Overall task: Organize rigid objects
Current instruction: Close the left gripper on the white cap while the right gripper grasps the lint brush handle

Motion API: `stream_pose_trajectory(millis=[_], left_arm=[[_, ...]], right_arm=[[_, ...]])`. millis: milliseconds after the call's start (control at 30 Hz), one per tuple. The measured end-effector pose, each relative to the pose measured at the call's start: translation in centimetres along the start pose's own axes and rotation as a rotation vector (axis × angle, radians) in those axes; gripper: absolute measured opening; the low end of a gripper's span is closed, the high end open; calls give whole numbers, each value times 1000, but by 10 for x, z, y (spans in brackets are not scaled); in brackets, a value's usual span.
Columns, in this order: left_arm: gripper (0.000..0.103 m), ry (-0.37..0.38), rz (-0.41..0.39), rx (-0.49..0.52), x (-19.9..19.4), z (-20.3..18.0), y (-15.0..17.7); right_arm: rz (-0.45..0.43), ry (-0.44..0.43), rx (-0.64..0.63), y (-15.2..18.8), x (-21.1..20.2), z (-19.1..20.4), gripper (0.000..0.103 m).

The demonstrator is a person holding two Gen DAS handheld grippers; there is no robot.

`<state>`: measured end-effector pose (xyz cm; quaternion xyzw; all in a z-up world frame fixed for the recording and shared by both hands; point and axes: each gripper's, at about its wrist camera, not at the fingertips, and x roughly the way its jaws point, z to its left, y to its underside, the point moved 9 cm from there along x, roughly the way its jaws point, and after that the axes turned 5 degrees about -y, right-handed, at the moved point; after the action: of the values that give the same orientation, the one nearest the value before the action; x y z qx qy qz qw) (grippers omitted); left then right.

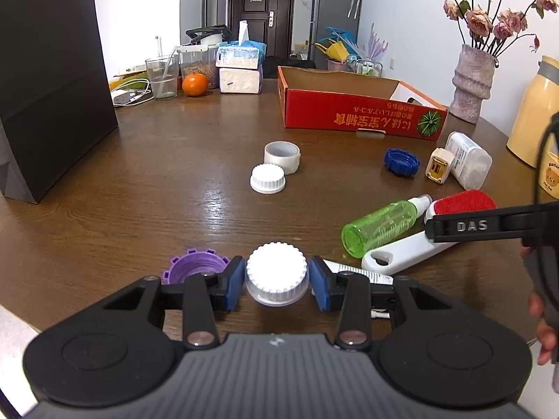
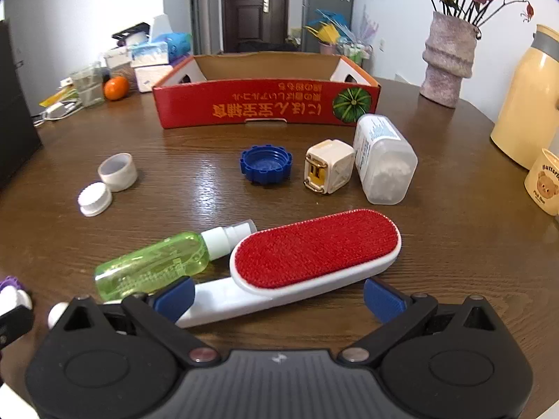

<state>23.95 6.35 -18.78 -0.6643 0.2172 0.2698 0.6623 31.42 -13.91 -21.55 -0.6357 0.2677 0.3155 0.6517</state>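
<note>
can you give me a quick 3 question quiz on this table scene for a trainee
1. True or false: the left gripper is shut on a white ribbed cap.
2. What lies between the right gripper's open fingers? A) blue cap B) lint brush C) green spray bottle
3. Fill in: the plug adapter lies between the blue cap and the ___.

Key:
1. True; the blue pads press both sides of the cap.
2. B; the lint brush and its white handle lie between the pads, not yet gripped. The green spray bottle lies beside it.
3. The clear plastic container, lying on its side and touching the adapter.
</note>
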Motion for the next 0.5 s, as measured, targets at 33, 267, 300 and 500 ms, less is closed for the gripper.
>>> stream_pose_trajectory(millis=[33,267,300,500], left_arm=[[42,2,-1,-1,0,0,-1],[42,8,-3,-12,2,6,-4],[42,10,-3,-14,2,6,-4],[42,15,3,-15,5,5,-4]], right_arm=[[6,7,6,-1,3,0,103],[16,33,65,-5,14,-8,103],[17,38,75,-5,15,-11,103],[65,51,124,3,30,-24,99]])
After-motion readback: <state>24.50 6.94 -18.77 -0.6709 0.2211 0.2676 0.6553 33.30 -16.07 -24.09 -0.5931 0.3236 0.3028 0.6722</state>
